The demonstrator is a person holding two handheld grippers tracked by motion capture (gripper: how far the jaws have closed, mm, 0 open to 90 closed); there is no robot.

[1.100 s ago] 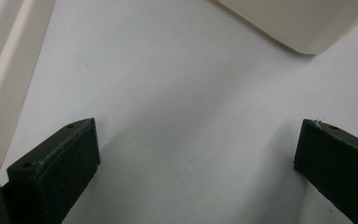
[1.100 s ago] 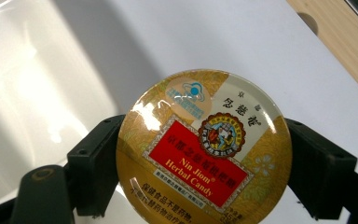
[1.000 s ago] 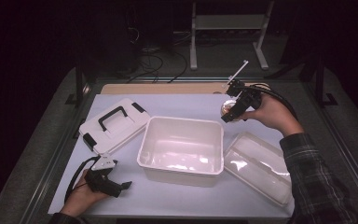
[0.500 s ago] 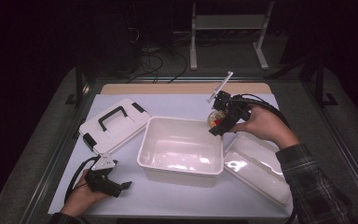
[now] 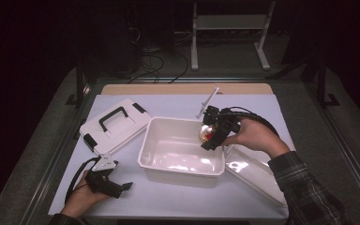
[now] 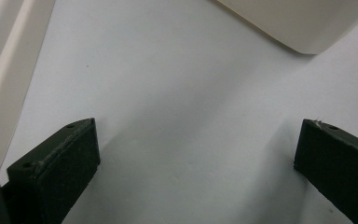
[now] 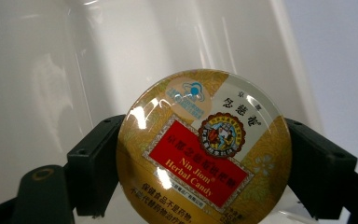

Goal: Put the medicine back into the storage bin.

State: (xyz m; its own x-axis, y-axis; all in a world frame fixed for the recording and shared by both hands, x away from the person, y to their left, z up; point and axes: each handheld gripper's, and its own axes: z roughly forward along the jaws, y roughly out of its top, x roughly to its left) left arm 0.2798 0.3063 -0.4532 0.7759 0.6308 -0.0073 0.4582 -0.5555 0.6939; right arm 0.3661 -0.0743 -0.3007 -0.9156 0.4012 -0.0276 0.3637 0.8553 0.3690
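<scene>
Right tool (image 5: 209, 136) pinched round gold herbal-candy tin (image 7: 204, 145), hovering above open white plastic bin (image 5: 168, 164). Tin not yet dropped in. Left tool (image 5: 122, 187) spread, idle on counter (image 5: 168, 201).

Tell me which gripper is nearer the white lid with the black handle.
Left. The left gripper rests on the table just in front of the lid; the right gripper, holding a candy tin, is across the white bin.
</scene>
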